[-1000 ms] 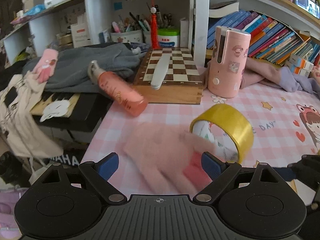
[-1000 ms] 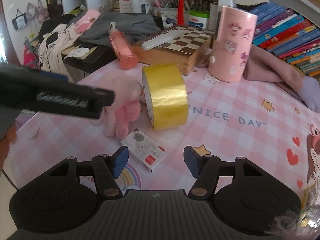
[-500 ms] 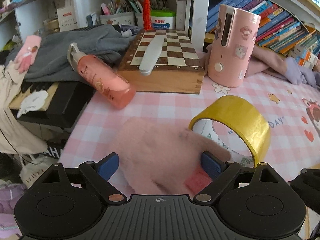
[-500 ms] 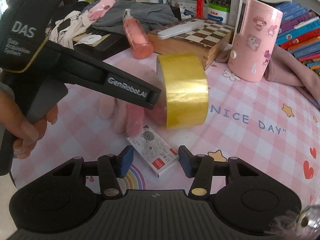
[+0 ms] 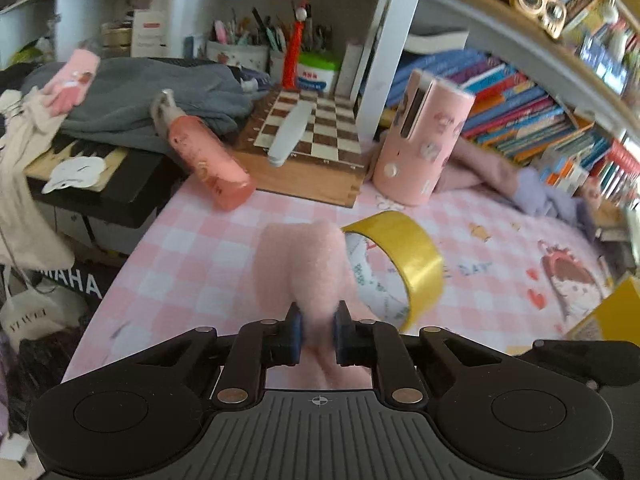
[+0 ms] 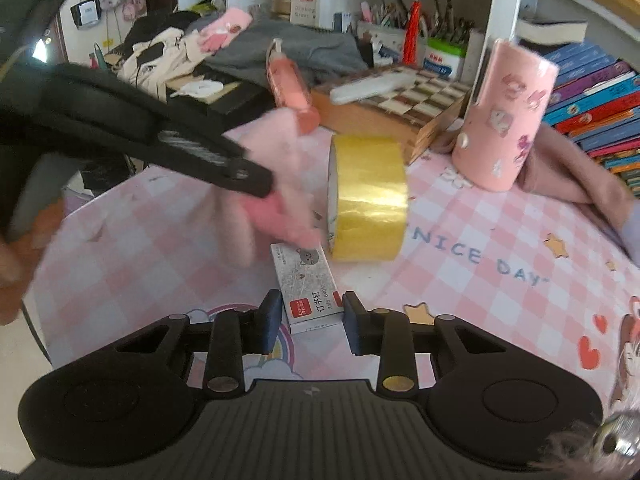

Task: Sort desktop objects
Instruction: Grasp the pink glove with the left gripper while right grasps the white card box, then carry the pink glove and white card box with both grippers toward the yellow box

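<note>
Near the desk's (image 6: 480, 240) left edge, the left gripper (image 5: 318, 332) has just clamped the fuzzy pink glove (image 5: 304, 264); the right gripper (image 6: 308, 320) has just pinched the flat cardboard staple box (image 6: 308, 284) beside the glossy yellow tape roll (image 6: 368, 200).

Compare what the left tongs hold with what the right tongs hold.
The left tongs pinch a soft, fluffy pink glove that bunches; the right tongs clamp a stiff, flat staple box. The glove is lifted off the checked mat; the box looks low against it. Both tongs have just closed.
</note>
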Tool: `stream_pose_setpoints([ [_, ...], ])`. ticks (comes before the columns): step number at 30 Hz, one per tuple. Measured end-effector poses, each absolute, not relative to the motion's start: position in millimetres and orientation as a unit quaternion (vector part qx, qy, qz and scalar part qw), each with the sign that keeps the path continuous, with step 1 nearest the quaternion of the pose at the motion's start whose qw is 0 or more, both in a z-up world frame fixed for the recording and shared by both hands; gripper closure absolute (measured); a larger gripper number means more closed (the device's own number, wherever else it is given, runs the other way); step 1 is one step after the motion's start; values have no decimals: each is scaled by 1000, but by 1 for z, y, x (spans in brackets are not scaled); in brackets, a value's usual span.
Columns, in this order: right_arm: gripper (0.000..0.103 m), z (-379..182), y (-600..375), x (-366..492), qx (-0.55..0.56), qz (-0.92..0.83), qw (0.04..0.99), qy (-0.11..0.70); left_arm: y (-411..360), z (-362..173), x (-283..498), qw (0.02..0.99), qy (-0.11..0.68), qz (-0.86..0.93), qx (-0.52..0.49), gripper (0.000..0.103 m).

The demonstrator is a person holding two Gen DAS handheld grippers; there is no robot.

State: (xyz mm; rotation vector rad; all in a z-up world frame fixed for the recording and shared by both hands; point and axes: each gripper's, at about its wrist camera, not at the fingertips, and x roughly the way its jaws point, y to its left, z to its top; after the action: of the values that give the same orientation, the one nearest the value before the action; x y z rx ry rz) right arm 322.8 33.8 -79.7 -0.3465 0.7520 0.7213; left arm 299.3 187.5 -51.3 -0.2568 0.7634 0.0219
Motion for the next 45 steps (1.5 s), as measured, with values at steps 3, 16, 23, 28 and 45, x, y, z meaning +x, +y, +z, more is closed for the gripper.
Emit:
stream_pose_setpoints([
  [3, 73, -70, 25, 316, -158, 331, 859, 356, 185, -44, 285, 921, 364, 2, -136, 89],
  [16, 73, -31, -17, 279, -93, 254, 896, 353, 164, -19, 234, 927, 343, -50, -142, 89],
  [23, 73, -20, -29, 245, -64, 220, 907, 352, 164, -7, 204, 929, 334, -67, -146, 89],
  [28, 73, -13, -31, 217, -42, 208, 910, 356, 166, 5, 178, 929, 326, -83, -154, 89],
  [45, 73, -12, -42, 118, -20, 171, 914, 369, 148, 4, 87, 921, 345, -127, -131, 89],
])
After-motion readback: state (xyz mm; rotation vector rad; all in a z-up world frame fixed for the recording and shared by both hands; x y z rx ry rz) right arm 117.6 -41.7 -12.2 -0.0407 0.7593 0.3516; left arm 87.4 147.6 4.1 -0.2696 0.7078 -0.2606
